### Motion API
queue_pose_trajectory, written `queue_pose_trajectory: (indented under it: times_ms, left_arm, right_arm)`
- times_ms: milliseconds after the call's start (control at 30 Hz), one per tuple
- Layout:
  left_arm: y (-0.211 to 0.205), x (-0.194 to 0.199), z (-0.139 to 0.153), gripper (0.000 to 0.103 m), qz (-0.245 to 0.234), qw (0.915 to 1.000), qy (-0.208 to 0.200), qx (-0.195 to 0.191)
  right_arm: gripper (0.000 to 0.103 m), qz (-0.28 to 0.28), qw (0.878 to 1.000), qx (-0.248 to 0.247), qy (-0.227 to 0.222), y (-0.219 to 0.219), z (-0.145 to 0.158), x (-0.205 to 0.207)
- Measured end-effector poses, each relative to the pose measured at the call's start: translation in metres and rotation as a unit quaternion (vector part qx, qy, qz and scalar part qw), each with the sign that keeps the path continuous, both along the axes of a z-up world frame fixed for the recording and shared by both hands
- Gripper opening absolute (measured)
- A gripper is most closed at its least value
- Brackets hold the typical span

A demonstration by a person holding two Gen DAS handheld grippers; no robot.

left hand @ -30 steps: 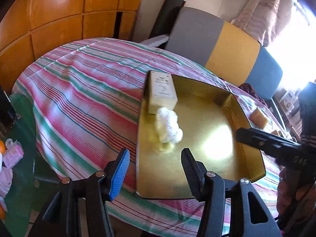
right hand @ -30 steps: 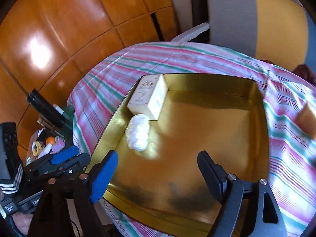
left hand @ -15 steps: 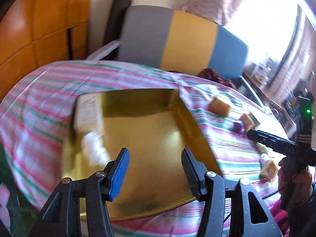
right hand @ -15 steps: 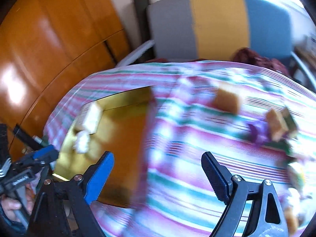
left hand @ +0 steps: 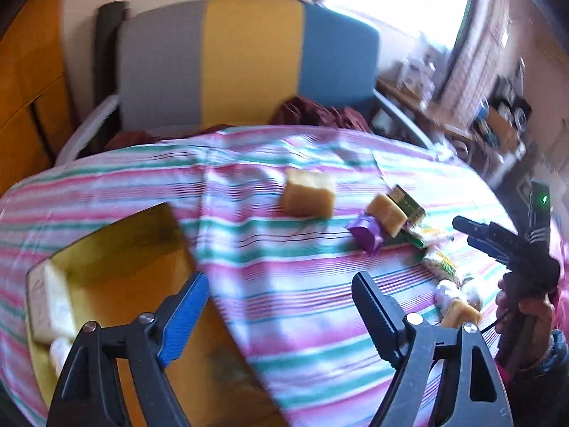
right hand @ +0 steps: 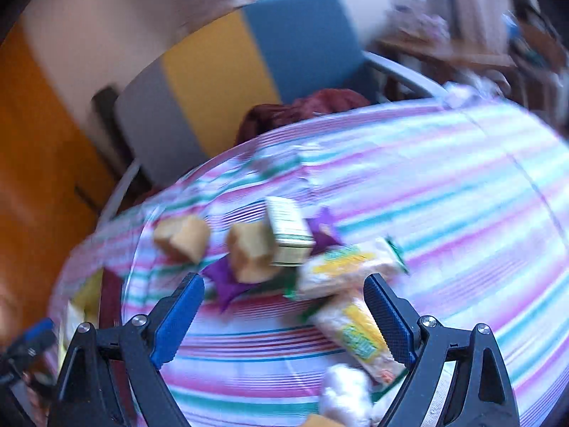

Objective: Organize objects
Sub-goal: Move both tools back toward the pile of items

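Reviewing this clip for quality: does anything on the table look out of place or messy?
Yes. Most items are not in the gold tray: a tan block, a purple piece, a green carton and snack packets lie jumbled on the striped tablecloth, some overlapping. Both views are motion-blurred.

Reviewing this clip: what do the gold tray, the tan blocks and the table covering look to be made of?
Tray: probably metal or foil-faced card, with a shiny gold surface, though blur hides detail. Tan blocks: likely sponge or foam, with a matte, soft-edged look; not certain. Table covering: woven striped fabric, matte, with creases and a draped edge.
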State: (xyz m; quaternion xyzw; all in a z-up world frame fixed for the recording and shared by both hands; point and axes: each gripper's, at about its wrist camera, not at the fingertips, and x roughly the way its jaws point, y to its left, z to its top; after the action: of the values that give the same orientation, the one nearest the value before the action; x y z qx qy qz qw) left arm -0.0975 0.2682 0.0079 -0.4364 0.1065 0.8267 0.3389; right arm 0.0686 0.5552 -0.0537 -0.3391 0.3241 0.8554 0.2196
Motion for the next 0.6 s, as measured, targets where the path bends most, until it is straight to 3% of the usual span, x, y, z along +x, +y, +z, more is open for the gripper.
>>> queue_pose_trajectory:
  times_ms: [133,267,600]
  left_arm:
    - [0.046,-0.012,-0.012,0.089,-0.02,0.9996,0.009,-0.02]
    - [0.08,-0.032,-0.029,0.093,-0.029,0.9988,-0.01,-0.037]
    - [0.129,-0.069,-0.049,0.095,-0.041,0.9976,-0.007,-0.056]
  right_arm:
    - [0.092,-0.016,0.999,-0.024,0.016,0.013,0.001,0.006]
    - [0.094,-0.011,0.999,-0.033,0.022,0.012,0.004,0.007]
    - [0.094,0.004,0.998,-0.058,0.018,0.006,-0.004,0.003]
